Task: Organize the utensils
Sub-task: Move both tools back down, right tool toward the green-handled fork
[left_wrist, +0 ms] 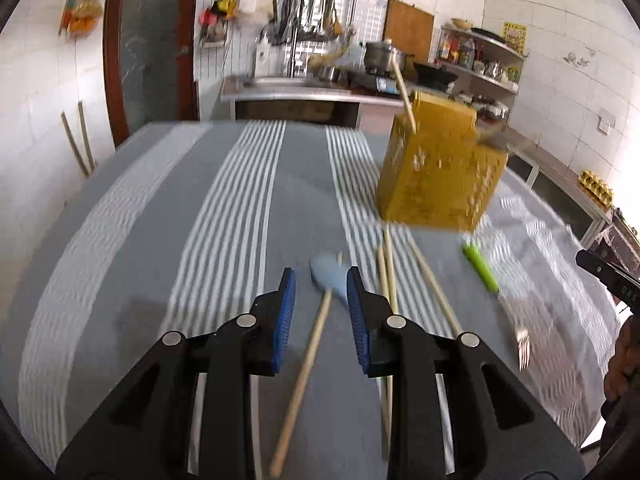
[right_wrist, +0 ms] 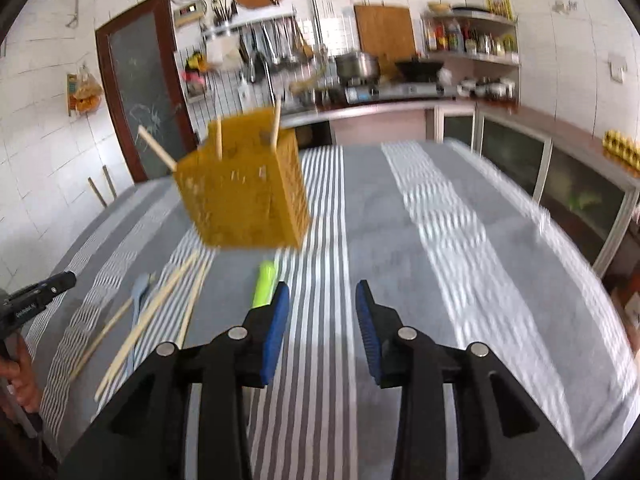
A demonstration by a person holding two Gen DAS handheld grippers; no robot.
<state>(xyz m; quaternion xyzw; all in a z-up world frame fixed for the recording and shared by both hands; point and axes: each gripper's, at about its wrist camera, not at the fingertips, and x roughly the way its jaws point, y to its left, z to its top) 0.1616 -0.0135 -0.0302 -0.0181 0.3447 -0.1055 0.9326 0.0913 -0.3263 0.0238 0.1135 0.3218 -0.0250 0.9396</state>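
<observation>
A yellow perforated utensil holder point(left_wrist: 438, 168) stands on the striped tablecloth with chopsticks sticking out of it; it also shows in the right wrist view point(right_wrist: 244, 196). My left gripper point(left_wrist: 321, 280) is open above a light blue spatula with a wooden handle point(left_wrist: 316, 328). Loose chopsticks point(left_wrist: 390, 276) lie to its right, and a green-handled fork point(left_wrist: 482, 268) lies further right. My right gripper point(right_wrist: 322, 296) is open and empty over the cloth; the green handle point(right_wrist: 264, 284) lies just beyond its left finger. The spatula point(right_wrist: 140, 288) and chopsticks point(right_wrist: 160, 304) lie to its left.
The table has a grey and white striped cloth point(left_wrist: 248, 208). Behind it is a kitchen counter point(right_wrist: 380, 104) with pots and a stove, a shelf of bottles point(right_wrist: 468, 40) and a dark door point(right_wrist: 136, 84). The other gripper shows at the edge point(right_wrist: 36, 292).
</observation>
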